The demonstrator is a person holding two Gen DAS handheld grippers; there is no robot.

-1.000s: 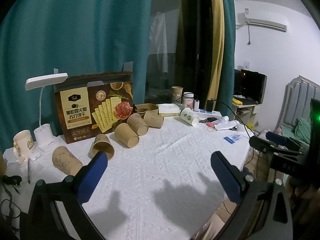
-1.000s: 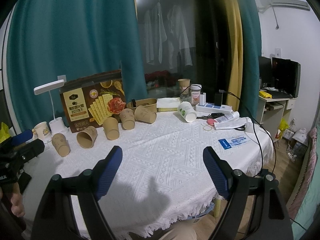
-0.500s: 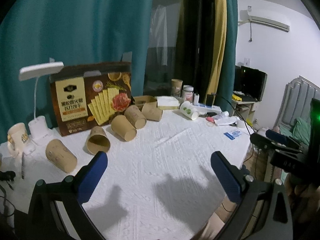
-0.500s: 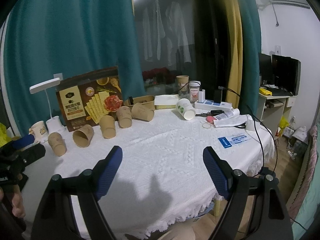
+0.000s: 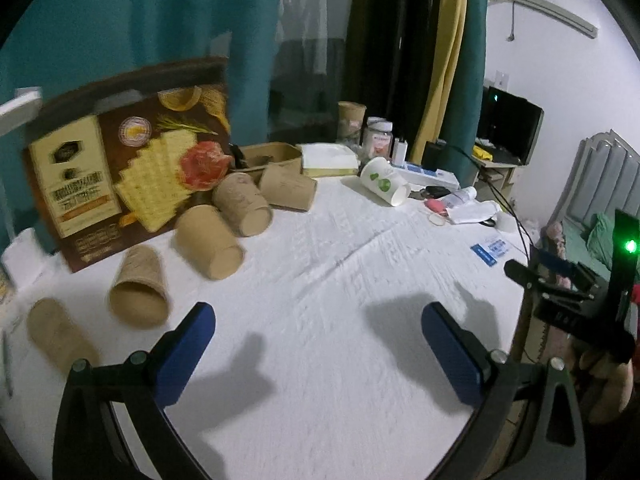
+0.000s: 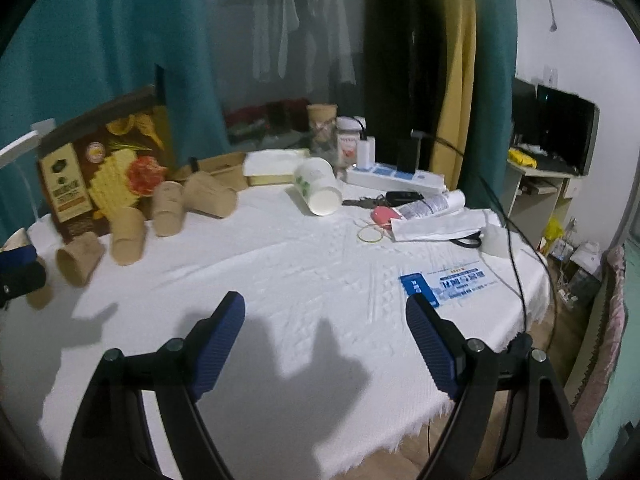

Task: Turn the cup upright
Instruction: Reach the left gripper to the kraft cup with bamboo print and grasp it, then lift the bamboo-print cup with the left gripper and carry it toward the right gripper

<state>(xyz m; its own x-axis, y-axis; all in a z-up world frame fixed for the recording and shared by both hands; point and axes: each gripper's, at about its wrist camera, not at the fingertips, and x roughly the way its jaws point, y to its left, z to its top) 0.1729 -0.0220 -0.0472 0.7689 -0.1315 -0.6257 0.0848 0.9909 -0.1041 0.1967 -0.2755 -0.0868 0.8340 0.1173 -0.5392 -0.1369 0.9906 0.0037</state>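
Several brown paper cups lie on their sides in a row on the white tablecloth (image 5: 340, 280), in front of a cracker box (image 5: 120, 168); the nearest to my left gripper is one with its mouth toward me (image 5: 140, 292). They also show in the right wrist view (image 6: 128, 236). A white cup with green print (image 5: 384, 186) lies on its side farther back; it also shows in the right wrist view (image 6: 318, 192). My left gripper (image 5: 316, 344) is open and empty above the cloth. My right gripper (image 6: 324, 328) is open and empty, also above the cloth.
At the back stand a jar (image 6: 348, 144), a white tissue box (image 6: 272, 166) and a power strip (image 6: 396, 176). Keys, a pink object, a rubber band (image 6: 370, 234), papers and a blue card (image 6: 448, 282) lie to the right. The table's edge is close in front.
Both grippers have moved forward and down toward the table; the cups and the cloth appear larger and closer. Both stay open.
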